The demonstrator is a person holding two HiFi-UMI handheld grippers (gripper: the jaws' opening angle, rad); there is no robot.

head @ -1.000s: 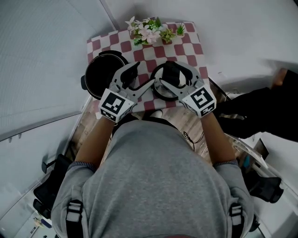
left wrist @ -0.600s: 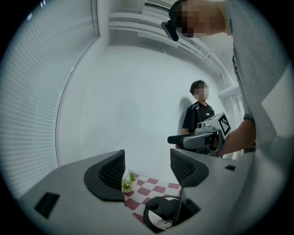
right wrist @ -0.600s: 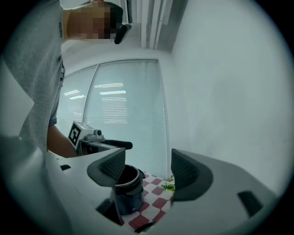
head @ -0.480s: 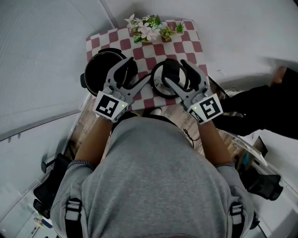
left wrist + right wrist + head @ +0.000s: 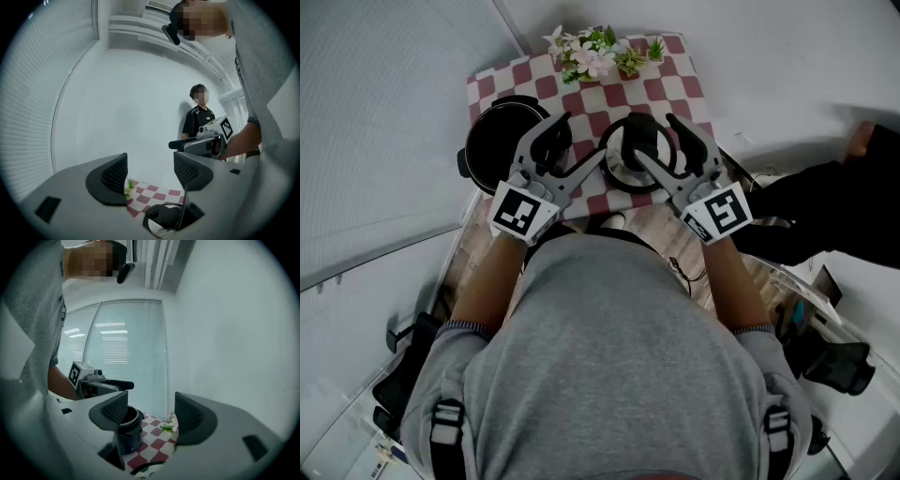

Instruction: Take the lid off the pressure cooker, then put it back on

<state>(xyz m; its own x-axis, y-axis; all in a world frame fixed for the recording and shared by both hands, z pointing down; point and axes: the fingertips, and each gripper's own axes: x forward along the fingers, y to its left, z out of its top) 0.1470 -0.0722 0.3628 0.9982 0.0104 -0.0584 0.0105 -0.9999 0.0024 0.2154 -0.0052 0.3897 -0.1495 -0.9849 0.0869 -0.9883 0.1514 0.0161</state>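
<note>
Pressure cooker (image 5: pixel 472 155) open-topped, dark inside, lid (image 5: pixel 623 168) beside it; left gripper (image 5: pixel 577 142) and right gripper (image 5: pixel 657 140) wide, empty

Grey sweatshirt (image 5: pixel 609 356) with ribbed cuffs (image 5: pixel 467 330) and buckled black shoulder straps (image 5: pixel 448 424). Left hand-held gripper (image 5: pixel 577 145) and right hand-held gripper (image 5: pixel 659 141): grey bodies, black ribbed pads (image 5: pixel 115 176), white cubes (image 5: pixel 523 211) with black square markers.

On the counter (image 5: pixel 684 84), the pot (image 5: pixel 487 150) sits left of the lid (image 5: pixel 623 167); flowers (image 5: pixel 586 52) stand behind both.
</note>
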